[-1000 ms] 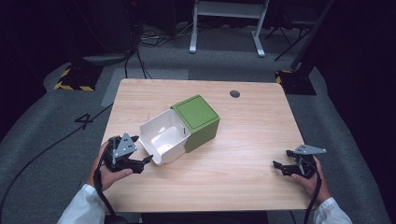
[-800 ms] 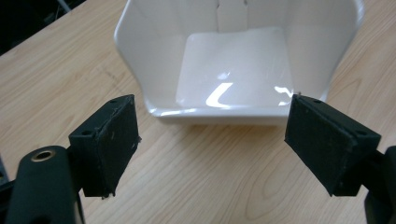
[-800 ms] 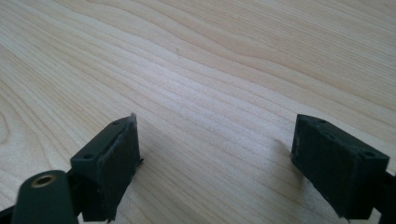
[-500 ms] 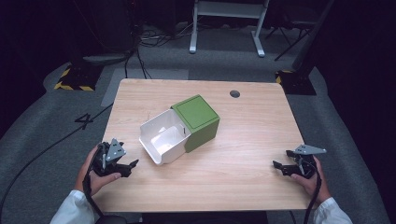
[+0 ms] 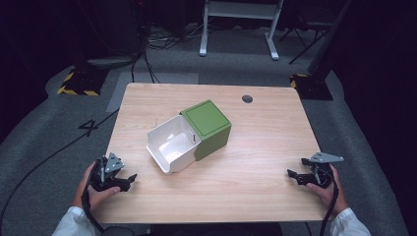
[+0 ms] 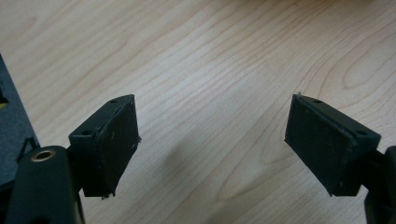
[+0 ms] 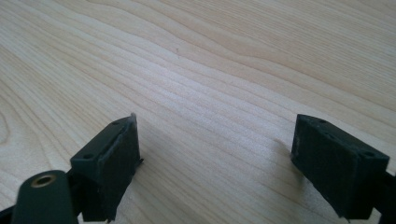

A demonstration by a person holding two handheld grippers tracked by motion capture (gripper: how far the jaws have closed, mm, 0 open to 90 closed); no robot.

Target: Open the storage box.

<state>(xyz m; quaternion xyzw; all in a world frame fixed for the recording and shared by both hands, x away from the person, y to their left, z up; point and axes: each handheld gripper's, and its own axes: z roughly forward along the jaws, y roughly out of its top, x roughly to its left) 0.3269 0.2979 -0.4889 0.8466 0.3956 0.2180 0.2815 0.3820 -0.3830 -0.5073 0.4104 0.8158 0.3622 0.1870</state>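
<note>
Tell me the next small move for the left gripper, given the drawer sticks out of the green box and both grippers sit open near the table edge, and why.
Probably bring the left gripper forward to the white drawer, which stands pulled out of the green box on that side. Its jaws are wide open over bare table, holding nothing. The right gripper sits farther off.

Bare table (image 5: 255, 167) between the 2 grippers, green-and-white box (image 5: 189, 136) the 1 obstacle mid-table, edges open

Light wooden table (image 5: 255, 162), green box (image 5: 209, 125) with white drawer (image 5: 172, 147) at centre
</note>
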